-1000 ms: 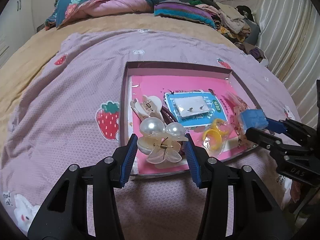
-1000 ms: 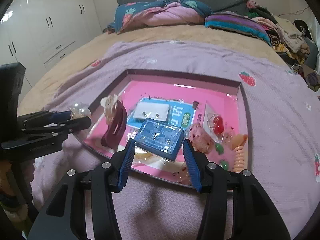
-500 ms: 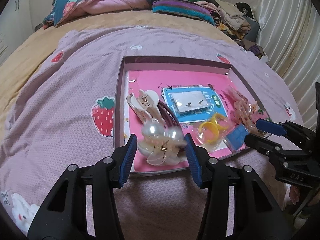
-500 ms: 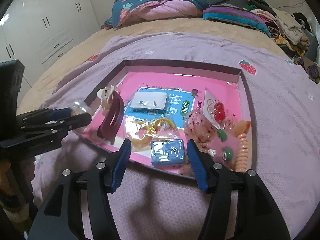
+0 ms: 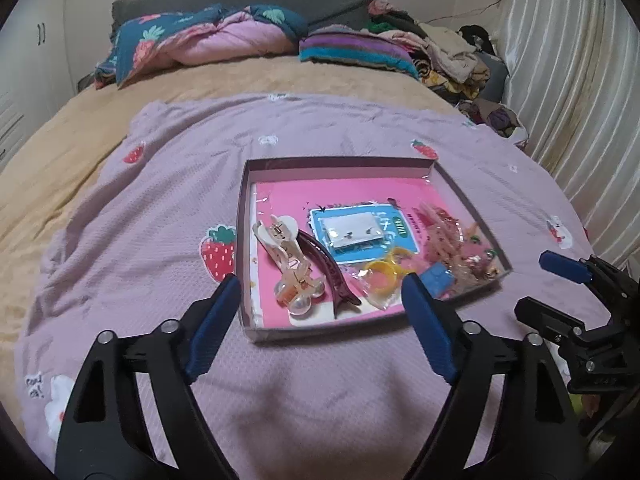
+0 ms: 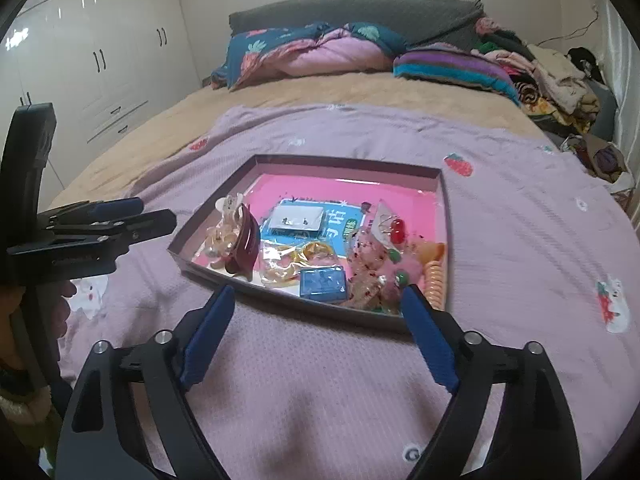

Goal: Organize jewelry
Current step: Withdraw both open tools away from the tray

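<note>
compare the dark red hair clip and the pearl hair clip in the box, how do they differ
The dark red hair clip is long, slim, curved and opaque. The pearl hair clip is shorter, chunkier, pale and see-through, with round pearls at its near end. Both lie side by side at the left of the box, neither one held.

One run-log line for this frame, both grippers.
left gripper: open, empty, just opened | right gripper: open, empty, just opened | pearl clip, blue box: in tray

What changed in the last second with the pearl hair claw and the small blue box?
Both were let go. The left tool has just been opening, and the pearl hair claw now lies in the tray. The right tool has just been opening, leaving the small blue box there. Both pulled back, empty. The tray stayed put.
</note>
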Available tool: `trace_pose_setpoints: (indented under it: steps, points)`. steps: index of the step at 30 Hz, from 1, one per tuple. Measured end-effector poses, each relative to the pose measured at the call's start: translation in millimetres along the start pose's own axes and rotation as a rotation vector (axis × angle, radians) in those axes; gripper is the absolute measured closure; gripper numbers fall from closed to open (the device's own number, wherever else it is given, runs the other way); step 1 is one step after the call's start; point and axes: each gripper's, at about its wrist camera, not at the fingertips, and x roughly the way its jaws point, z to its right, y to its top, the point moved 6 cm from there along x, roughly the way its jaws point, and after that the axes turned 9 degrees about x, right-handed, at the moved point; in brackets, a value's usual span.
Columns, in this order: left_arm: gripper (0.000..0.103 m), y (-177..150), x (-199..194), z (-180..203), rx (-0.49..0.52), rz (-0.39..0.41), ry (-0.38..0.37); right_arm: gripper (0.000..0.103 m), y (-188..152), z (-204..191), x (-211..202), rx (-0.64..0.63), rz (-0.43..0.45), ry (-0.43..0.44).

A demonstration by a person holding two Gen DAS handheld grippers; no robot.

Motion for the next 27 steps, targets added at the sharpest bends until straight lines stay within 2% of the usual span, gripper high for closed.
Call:
trace_pose_setpoints:
  steps: [10, 27]
  points:
    - [0.01, -34, -32, 11, -0.012, 0.017, 0.014, 0.007, -20, 3, -39, 0.019, 0.066, -0.017]
    - [0.009, -83, -44, 15, -0.056, -0.012, 0.023, 0.007, -64, 13, -46, 0.078, 0.046, -0.046]
